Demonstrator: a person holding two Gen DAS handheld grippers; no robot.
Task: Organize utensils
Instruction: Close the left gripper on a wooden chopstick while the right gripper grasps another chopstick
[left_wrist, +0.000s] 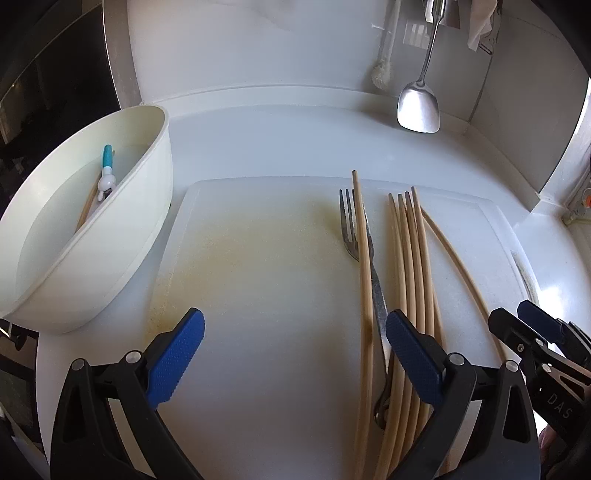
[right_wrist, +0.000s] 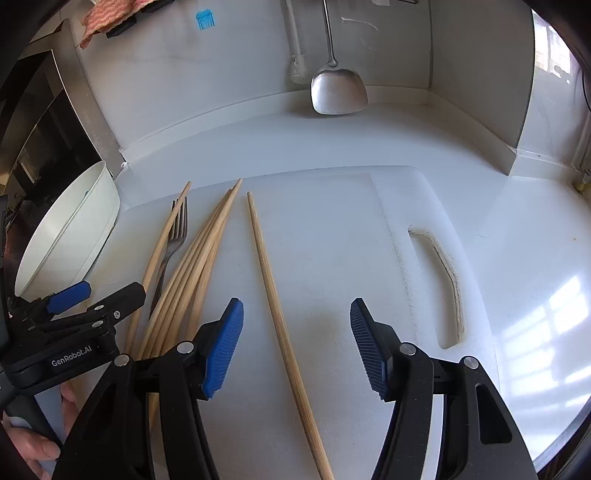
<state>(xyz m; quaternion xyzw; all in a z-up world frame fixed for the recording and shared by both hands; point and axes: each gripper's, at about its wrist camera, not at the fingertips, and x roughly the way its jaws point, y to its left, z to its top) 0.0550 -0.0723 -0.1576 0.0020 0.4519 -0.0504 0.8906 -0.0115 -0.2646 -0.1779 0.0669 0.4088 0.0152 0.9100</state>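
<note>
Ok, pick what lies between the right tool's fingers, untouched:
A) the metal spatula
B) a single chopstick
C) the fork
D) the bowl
B: in the right wrist view a single chopstick lies on the cutting board, running between the open right tool, neither pad touching it.

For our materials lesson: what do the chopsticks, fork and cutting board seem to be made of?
Chopsticks: likely bamboo or wood, pale tan, matte. Fork: metal, probably stainless steel, grey and dull. Cutting board: apparently white plastic, matte, scuffed and yellow-stained.
</note>
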